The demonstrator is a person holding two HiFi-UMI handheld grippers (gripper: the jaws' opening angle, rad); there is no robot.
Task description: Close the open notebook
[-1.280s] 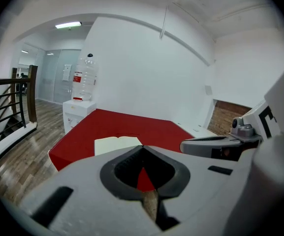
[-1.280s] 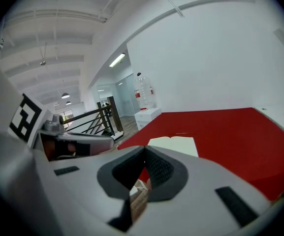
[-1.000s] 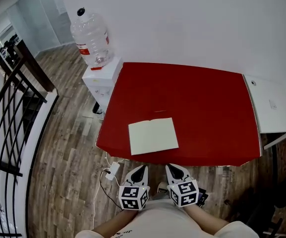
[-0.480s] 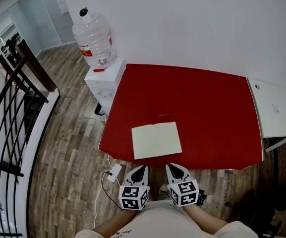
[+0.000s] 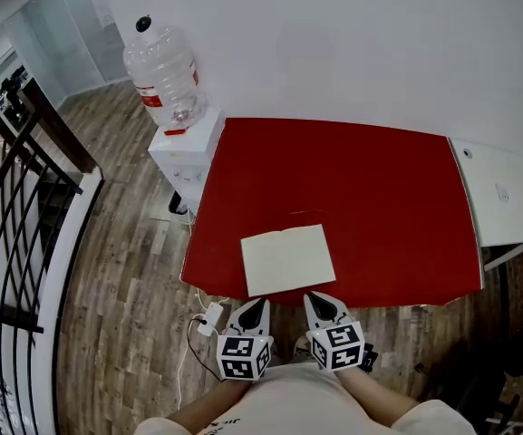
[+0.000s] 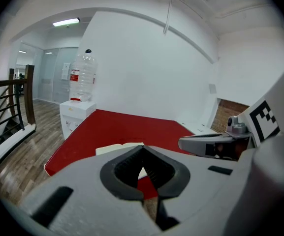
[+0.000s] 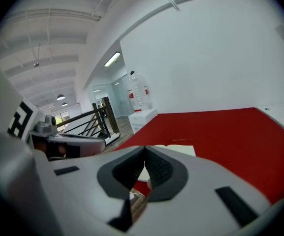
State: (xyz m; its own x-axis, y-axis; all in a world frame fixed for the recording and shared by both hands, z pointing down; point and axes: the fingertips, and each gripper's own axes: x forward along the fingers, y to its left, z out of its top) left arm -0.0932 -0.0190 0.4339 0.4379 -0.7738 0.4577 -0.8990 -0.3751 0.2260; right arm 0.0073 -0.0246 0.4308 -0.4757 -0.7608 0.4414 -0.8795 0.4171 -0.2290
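You hold both grippers just off the near edge of the red rectangular table (image 5: pixel 352 179), side by side and close together, each pointing toward the tabletop and tilted slightly down. The left gripper (image 5: pixel 259 304) has its grey jaws pressed together at the tips, with nothing between them. The right gripper (image 5: pixel 316 299) is the same: jaws together, pinching nothing. Neither one touches the table.

The open notebook with pale cream pages (image 5: pixel 288 259) lies flat on the table, at the middle of its near edge, pages facing up. Its nearest edge sits almost at the table's lip, right in front of your two gripper tips. It is still open, and nothing rests on it.

Against the table's left end stands a white water dispenser cabinet (image 5: pixel 185 149) with a large clear plastic water bottle (image 5: pixel 163 72) upside down on top. A white desk (image 5: pixel 501 198) adjoins the table's right end. A plain white wall (image 5: pixel 334 34) runs behind the table's far edge, and a black metal railing (image 5: pixel 16 207) stands well off its left side, across wood-plank floor (image 5: pixel 125 306).
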